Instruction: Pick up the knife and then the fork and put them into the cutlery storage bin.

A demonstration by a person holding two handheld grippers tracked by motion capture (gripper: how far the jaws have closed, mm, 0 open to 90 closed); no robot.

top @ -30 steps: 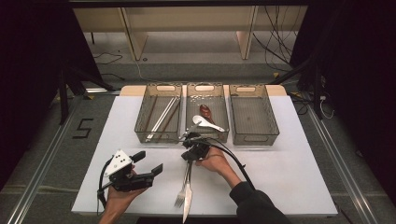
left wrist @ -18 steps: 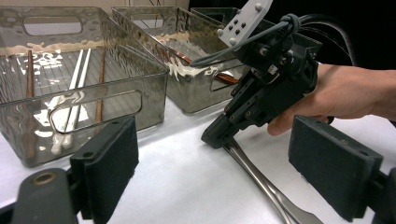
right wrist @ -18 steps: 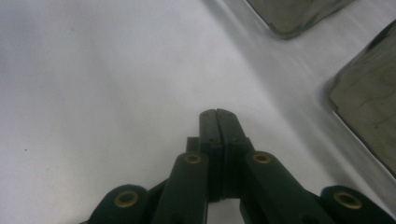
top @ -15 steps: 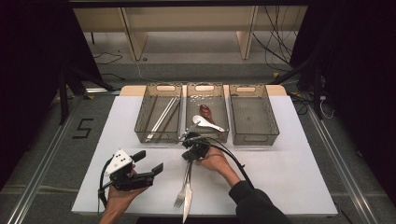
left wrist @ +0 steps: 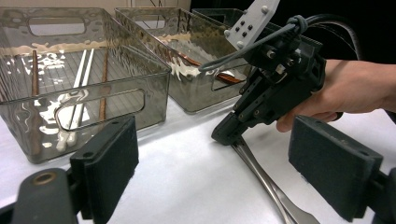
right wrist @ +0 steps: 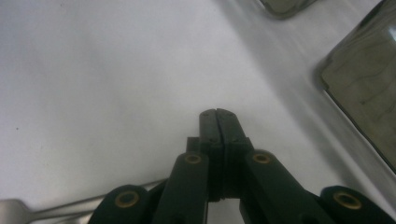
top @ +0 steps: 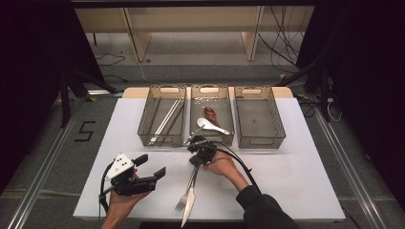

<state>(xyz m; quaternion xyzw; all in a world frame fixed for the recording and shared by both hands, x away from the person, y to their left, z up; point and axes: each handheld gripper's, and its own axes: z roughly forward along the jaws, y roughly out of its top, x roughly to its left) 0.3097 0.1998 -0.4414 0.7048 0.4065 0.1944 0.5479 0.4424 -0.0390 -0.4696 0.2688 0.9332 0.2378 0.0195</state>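
right gripper (top: 195, 161): jaws shut, pressed on fork (top: 187, 188) and knife (top: 189, 205) handle ends.
left gripper (top: 155, 167): jaws wide, empty, at 9 o'clock.
risk: no real pinch; utensils may slip.

Table (top: 296, 176) right open; bins (top: 211, 114) block far edge

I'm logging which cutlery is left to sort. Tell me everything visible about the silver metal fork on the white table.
The silver metal fork is shiny, apparently steel, with a slim handle and tines pointing toward the table's near edge. It lies flat on the white table, close beside a silver table knife, in front of the middle clear plastic bin. Its handle end runs up under the shut right gripper, which rests over it; whether the jaws press on the handle cannot be told. In the left gripper view the handle looks smooth and reflective.
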